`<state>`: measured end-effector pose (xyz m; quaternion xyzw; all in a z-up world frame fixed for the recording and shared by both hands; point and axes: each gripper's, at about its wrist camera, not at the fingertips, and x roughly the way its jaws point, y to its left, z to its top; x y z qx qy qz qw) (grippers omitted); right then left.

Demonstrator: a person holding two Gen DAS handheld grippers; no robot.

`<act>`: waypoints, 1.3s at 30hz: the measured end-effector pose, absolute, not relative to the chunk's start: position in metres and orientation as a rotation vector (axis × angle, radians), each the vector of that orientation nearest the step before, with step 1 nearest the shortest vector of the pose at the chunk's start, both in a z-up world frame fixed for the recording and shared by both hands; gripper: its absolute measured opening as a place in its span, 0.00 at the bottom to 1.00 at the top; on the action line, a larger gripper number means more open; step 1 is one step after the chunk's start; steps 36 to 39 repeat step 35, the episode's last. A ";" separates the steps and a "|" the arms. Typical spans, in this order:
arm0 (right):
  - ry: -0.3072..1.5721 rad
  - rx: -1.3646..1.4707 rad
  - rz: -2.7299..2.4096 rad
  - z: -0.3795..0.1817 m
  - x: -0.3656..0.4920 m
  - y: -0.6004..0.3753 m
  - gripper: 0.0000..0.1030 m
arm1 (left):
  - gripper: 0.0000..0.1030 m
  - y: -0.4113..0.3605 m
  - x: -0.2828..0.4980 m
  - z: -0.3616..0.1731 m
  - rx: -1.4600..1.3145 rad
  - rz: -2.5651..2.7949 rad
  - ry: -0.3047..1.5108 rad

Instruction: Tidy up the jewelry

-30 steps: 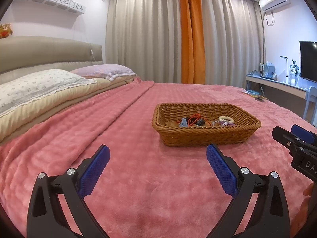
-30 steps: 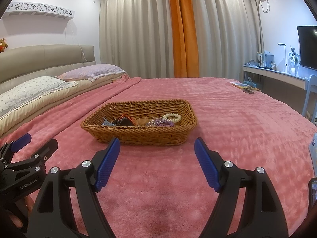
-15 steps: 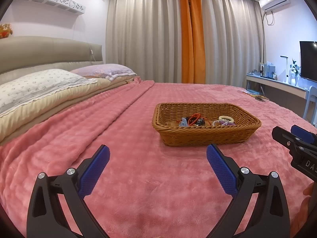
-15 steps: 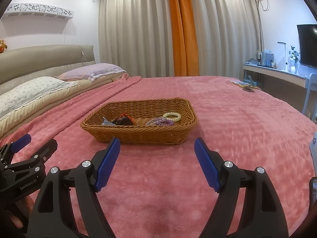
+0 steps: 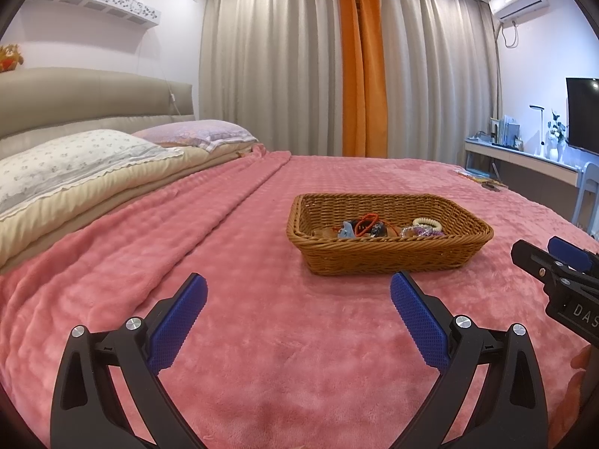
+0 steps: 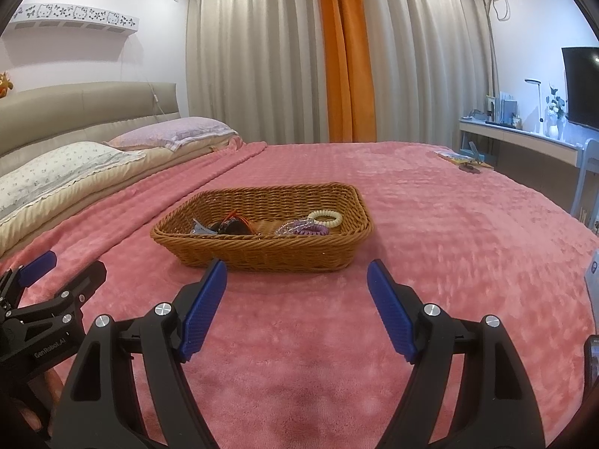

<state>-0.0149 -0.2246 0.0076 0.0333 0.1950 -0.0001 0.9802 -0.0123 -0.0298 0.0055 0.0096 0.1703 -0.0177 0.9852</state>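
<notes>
Jaws spread wide and empty on both the left gripper (image 5: 297, 292) and the right gripper (image 6: 297, 278), each held low over the pink blanket (image 5: 262, 355) of the bed. Wicker basket (image 5: 389, 258) sits on the blanket ahead of both, apart from the blue pads (image 6: 204, 305). Inside it: cream spiral hair tie (image 6: 326, 218), purple spiral hair tie (image 6: 309, 229), orange cord (image 5: 365, 221), blue-grey clip (image 5: 346, 231), dark piece (image 6: 232, 227) not identifiable. Pillows (image 5: 75, 157) lie to the left by the headboard.

The wicker basket's (image 5: 389, 258) near wall hides part of the jewelry (image 5: 374, 229).
</notes>
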 end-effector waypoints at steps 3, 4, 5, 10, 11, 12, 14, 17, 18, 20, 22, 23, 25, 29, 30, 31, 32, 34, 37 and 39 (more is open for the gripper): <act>0.395 0.064 -0.002 0.007 -0.014 -0.224 0.71 | 0.93 -0.030 -0.012 0.005 0.021 -0.036 0.342; 0.395 0.064 -0.002 0.007 -0.014 -0.224 0.71 | 0.93 -0.030 -0.012 0.005 0.021 -0.036 0.342; 0.395 0.065 -0.001 0.007 -0.014 -0.224 0.71 | 0.93 -0.030 -0.012 0.006 0.020 -0.036 0.342; 0.396 0.064 -0.001 0.007 -0.013 -0.224 0.71 | 0.93 -0.030 -0.013 0.005 0.022 -0.035 0.340; 0.396 0.064 -0.001 0.007 -0.013 -0.224 0.71 | 0.93 -0.030 -0.014 0.005 0.022 -0.035 0.340; 0.396 0.064 -0.001 0.007 -0.013 -0.224 0.71 | 0.93 -0.030 -0.013 0.005 0.021 -0.036 0.340; 0.396 0.064 -0.002 0.007 -0.013 -0.224 0.71 | 0.93 -0.030 -0.013 0.005 0.021 -0.036 0.340; 0.397 0.064 -0.001 0.007 -0.013 -0.224 0.71 | 0.93 -0.029 -0.013 0.005 0.021 -0.035 0.340; 0.396 0.064 -0.001 0.007 -0.013 -0.224 0.71 | 0.93 -0.030 -0.013 0.005 0.021 -0.036 0.340; 0.396 0.064 -0.001 0.007 -0.013 -0.224 0.71 | 0.93 -0.030 -0.013 0.005 0.022 -0.036 0.340; 0.396 0.064 -0.001 0.007 -0.013 -0.224 0.71 | 0.93 -0.029 -0.014 0.005 0.022 -0.040 0.335; 0.396 0.065 -0.001 0.007 -0.013 -0.224 0.71 | 0.93 -0.029 -0.014 0.006 0.020 -0.043 0.332; 0.396 0.064 -0.001 0.007 -0.013 -0.224 0.71 | 0.93 -0.029 -0.016 0.006 0.022 -0.042 0.322; 0.396 0.064 -0.001 0.007 -0.013 -0.224 0.71 | 0.93 -0.028 -0.016 0.007 0.018 -0.040 0.334; 0.396 0.064 -0.001 0.007 -0.013 -0.224 0.71 | 0.93 -0.028 -0.014 0.007 0.014 -0.051 0.343; 0.396 0.064 -0.001 0.007 -0.013 -0.224 0.71 | 0.93 -0.028 -0.014 0.007 0.012 -0.055 0.346; 0.396 0.064 -0.001 0.007 -0.013 -0.224 0.71 | 0.93 -0.028 -0.014 0.007 0.012 -0.052 0.347; 0.397 0.064 -0.001 0.007 -0.013 -0.224 0.71 | 0.93 -0.028 -0.013 0.008 0.011 -0.051 0.348; 0.397 0.064 -0.001 0.007 -0.013 -0.224 0.71 | 0.93 -0.028 -0.013 0.008 0.011 -0.052 0.348; 0.397 0.064 -0.001 0.007 -0.013 -0.224 0.71 | 0.93 -0.028 -0.013 0.008 0.011 -0.052 0.348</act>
